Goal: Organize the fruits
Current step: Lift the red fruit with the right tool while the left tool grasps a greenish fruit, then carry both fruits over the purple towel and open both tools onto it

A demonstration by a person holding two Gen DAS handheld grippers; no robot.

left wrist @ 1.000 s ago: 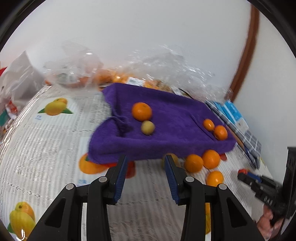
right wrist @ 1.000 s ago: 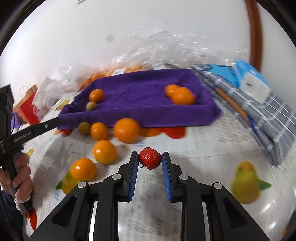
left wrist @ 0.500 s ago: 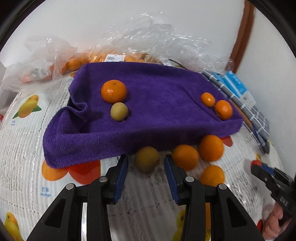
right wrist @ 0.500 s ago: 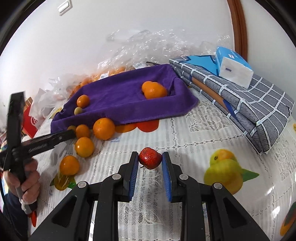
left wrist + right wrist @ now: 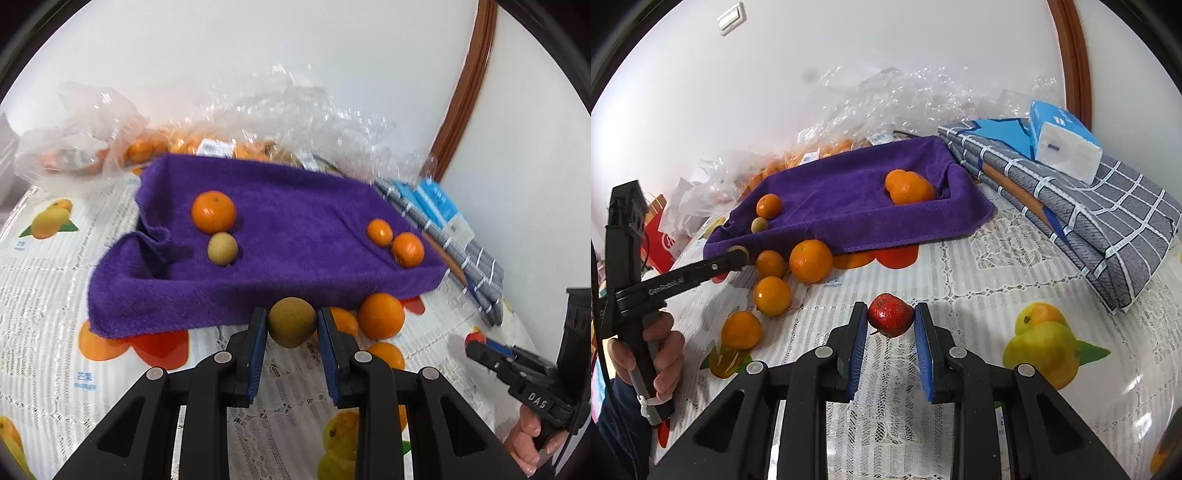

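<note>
My left gripper [image 5: 291,318] is closing on a round brown-green fruit [image 5: 291,326], and its blue pads press on it, just in front of the purple towel-lined tray [image 5: 295,229]. In the tray lie a large orange [image 5: 213,211], a small greenish fruit [image 5: 222,248] and two small oranges [image 5: 407,249] at the right end. Several loose oranges [image 5: 810,260] sit on the tablecloth before the tray. My right gripper [image 5: 891,318] is shut on a small red fruit [image 5: 890,314], held above the cloth to the right of those oranges.
Clear plastic bags with more oranges [image 5: 177,144] lie behind the tray against the wall. A folded grey checked cloth [image 5: 1089,206] with a blue tissue pack [image 5: 1063,146] fills the right side. A person's hand [image 5: 661,339] holds the left gripper's handle.
My left gripper moved forward to the brown-green fruit in front of the tray and closed its jaws on it. The right gripper kept its hold on the red fruit and swung a little.
</note>
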